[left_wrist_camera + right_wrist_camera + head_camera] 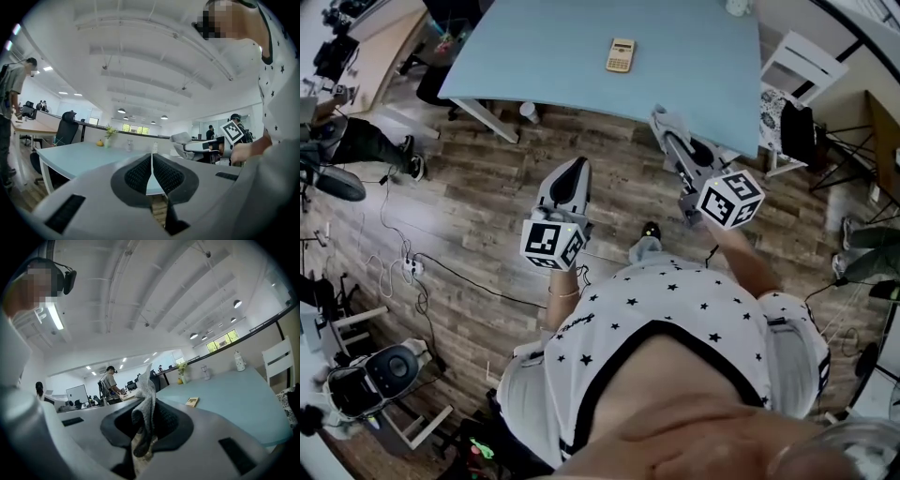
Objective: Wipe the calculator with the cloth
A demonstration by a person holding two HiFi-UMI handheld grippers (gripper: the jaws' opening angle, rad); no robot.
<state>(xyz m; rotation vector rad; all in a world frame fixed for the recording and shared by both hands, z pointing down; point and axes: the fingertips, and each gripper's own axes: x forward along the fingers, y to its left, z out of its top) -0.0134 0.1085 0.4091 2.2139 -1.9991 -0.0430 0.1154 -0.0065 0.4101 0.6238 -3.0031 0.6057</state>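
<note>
A beige calculator point(621, 54) lies flat on the light blue table point(544, 56), near its middle; in the right gripper view the calculator point(192, 401) shows small, ahead and to the right. My right gripper point(667, 127) is held over the floor just short of the table's near edge, shut on a grey cloth point(146, 404) that sticks up between its jaws. My left gripper point(573, 173) hangs lower and to the left over the wooden floor, shut with nothing in it, its jaws point(151, 176) pressed together.
A white chair point(802, 70) stands at the table's right end. A white bottle point(239, 361), a glass and a small plant point(181, 371) stand along the table's far side. Cables and a power strip point(412, 267) lie on the floor at left. People stand at desks beyond.
</note>
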